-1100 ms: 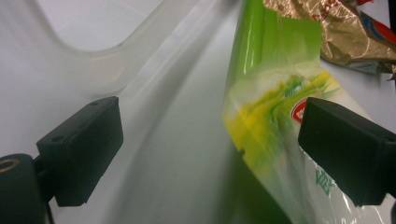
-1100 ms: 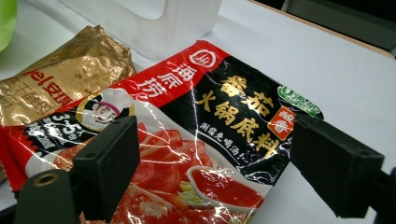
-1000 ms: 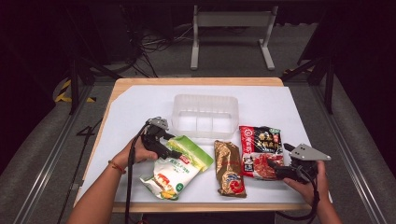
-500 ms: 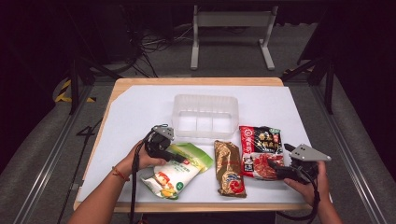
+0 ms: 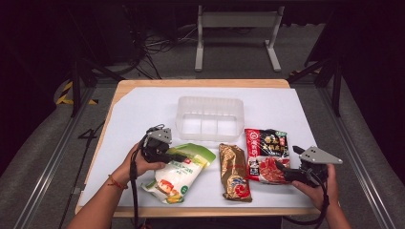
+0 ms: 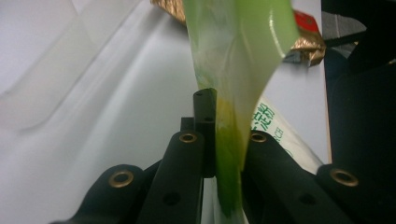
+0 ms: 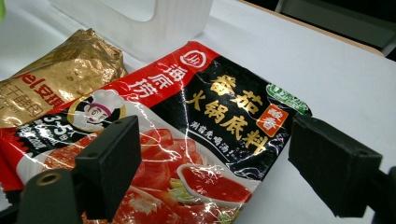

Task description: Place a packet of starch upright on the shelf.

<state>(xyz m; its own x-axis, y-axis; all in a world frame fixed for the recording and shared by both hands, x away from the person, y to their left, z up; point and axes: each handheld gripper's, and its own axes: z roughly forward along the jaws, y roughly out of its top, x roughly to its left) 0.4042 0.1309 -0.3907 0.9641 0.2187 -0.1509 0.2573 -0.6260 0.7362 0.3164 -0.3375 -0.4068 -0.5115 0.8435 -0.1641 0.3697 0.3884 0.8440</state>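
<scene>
A green and white pouch lies at the front left of the table. My left gripper has just closed its jaws and is shut on the pouch's green end. In the left gripper view that green edge stands pinched in the left gripper. My right gripper is open at the front right, its tips over the near corner of a red and black soup-base packet. In the right gripper view this packet lies below the spread jaws of the right gripper, untouched.
A gold packet lies between the pouch and the red packet; it is also in the right gripper view. A clear plastic tub stands behind them at mid table. White sheet covers the wooden top.
The left jaws have closed on the pouch's green end, and the left hand has shifted slightly with it. The right hand and gripper have stayed still.
</scene>
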